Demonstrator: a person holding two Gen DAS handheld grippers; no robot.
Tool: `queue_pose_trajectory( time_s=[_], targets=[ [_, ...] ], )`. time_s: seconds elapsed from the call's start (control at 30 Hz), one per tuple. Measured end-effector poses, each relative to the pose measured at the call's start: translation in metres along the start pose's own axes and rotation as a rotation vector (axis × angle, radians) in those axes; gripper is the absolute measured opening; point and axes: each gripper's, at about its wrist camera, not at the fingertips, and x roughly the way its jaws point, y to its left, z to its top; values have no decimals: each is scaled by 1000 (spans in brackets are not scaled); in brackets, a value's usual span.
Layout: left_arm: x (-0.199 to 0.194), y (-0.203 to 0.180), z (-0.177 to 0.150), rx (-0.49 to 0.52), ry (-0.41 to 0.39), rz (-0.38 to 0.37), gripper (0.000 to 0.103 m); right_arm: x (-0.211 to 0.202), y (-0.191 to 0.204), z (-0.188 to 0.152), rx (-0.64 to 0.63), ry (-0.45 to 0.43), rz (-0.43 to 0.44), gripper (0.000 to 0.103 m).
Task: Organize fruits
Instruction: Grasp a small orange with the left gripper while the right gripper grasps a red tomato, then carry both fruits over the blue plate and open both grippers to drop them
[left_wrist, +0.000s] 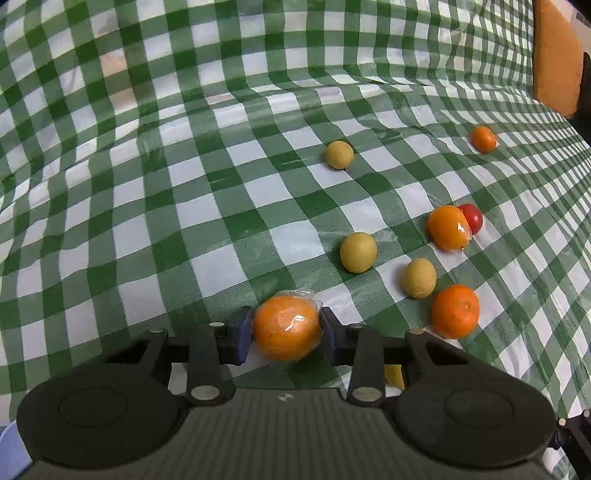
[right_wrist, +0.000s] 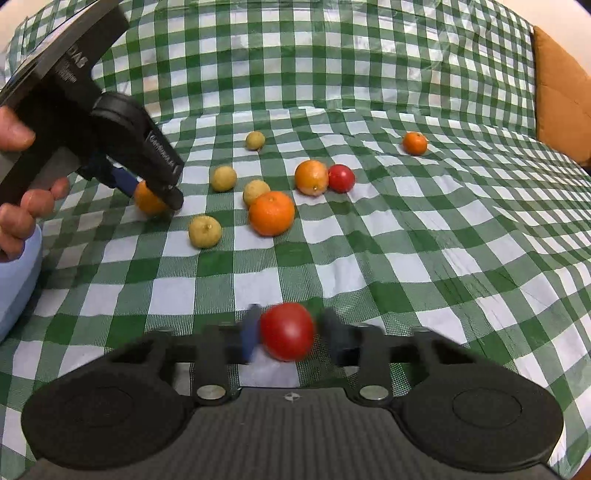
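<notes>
My left gripper (left_wrist: 286, 328) is shut on an orange in clear wrap (left_wrist: 286, 326), with both blue pads pressed against its sides just above the green checked cloth (left_wrist: 184, 221). The right wrist view shows that same gripper (right_wrist: 151, 192) at the upper left, held by a hand (right_wrist: 22, 206) and clamped on the orange (right_wrist: 147, 201). My right gripper (right_wrist: 287, 332) is shut on a red tomato (right_wrist: 287, 331); its fingers are blurred. Loose fruit lies between them: several small yellow fruits (right_wrist: 223, 178), a large orange (right_wrist: 271, 213), a wrapped orange (right_wrist: 311, 177) touching a second tomato (right_wrist: 341, 178), and a small orange (right_wrist: 414, 143) far right.
An orange cushion (right_wrist: 561, 92) stands at the cloth's far right edge. A light-blue sleeve (right_wrist: 14, 277) fills the left edge of the right wrist view. The cloth is wrinkled and rises into a fold at the back.
</notes>
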Motion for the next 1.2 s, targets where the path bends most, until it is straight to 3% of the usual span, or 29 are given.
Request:
queue_pose_trajectory(
  time_s=[0.23, 0.5, 0.67, 0.8, 1.2],
  targets=[
    [-43, 5, -7, -58, 0, 20, 42, -8, -5, 9, 41, -28, -18, 30],
    [-140, 24, -48, -103, -48, 23, 42, -56, 0, 27, 109, -49, 31, 30],
    [-192, 48, -91, -150, -50, 56, 42, -108, 20, 30, 76, -95, 98, 30],
    [-234, 67, -131, -166, -56, 120, 42, -141, 40, 33, 86, -81, 161, 30],
    [-330, 121, -231, -316, -57, 169, 42, -243, 129, 21, -36, -68, 399, 30]
  ],
)
